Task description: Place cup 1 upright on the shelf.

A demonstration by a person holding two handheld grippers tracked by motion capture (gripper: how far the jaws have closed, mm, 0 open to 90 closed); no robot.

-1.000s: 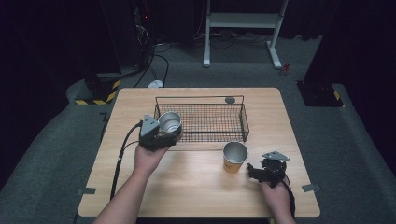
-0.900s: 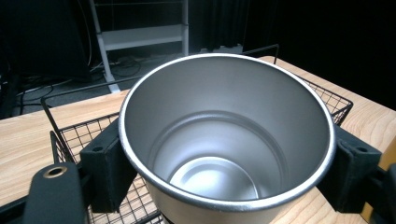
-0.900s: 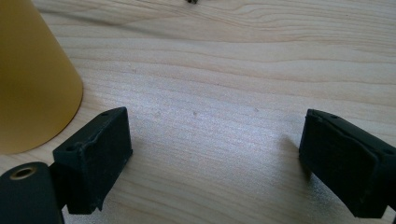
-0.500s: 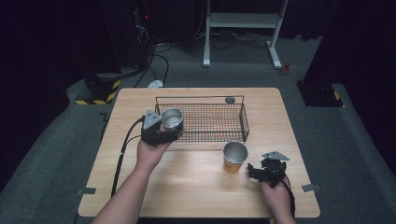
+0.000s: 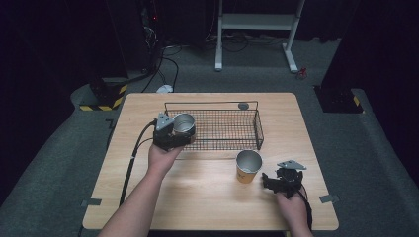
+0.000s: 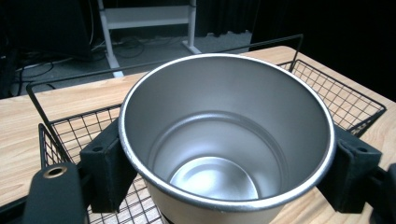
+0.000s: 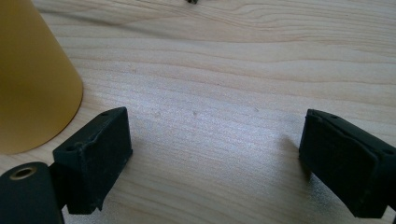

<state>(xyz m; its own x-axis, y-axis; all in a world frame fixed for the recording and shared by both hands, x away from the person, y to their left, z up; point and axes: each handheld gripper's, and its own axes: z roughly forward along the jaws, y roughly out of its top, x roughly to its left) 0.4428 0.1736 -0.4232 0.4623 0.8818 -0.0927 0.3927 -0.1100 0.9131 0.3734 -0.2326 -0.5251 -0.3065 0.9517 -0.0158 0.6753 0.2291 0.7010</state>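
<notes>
Metal shows all round the cup (image 6: 224,140) that the left tongs (image 5: 175,134) pinch: its silver rim and bright inside face up, its outside is a pale cream, and the black pads press on its wall from both sides. In the high view this cup hangs over the near left corner of the wire basket (image 5: 217,129), whose dark mesh floor lies under it and whose thin rim bars run behind it in the left gripper view. The basket stands on the far half of the wooden table (image 5: 207,197), with its long side across the table. A small grey round thing (image 5: 243,105) lies on the table just behind the basket's far rail; what it is cannot be told.

The second cup (image 5: 248,167), yellow outside and silver inside, stands upright on the table just before the basket's near right corner, apart from it. The right tongs (image 5: 276,181) rest low on the table near that cup, on its right side in the high view, with jaws spread wide and only bare wood between them. In the right gripper view the yellow wall (image 7: 32,79) rises just beside the left jaw, outside the gap. Beyond the table lie grey carpet, cables and a white frame (image 5: 257,29) on legs.
</notes>
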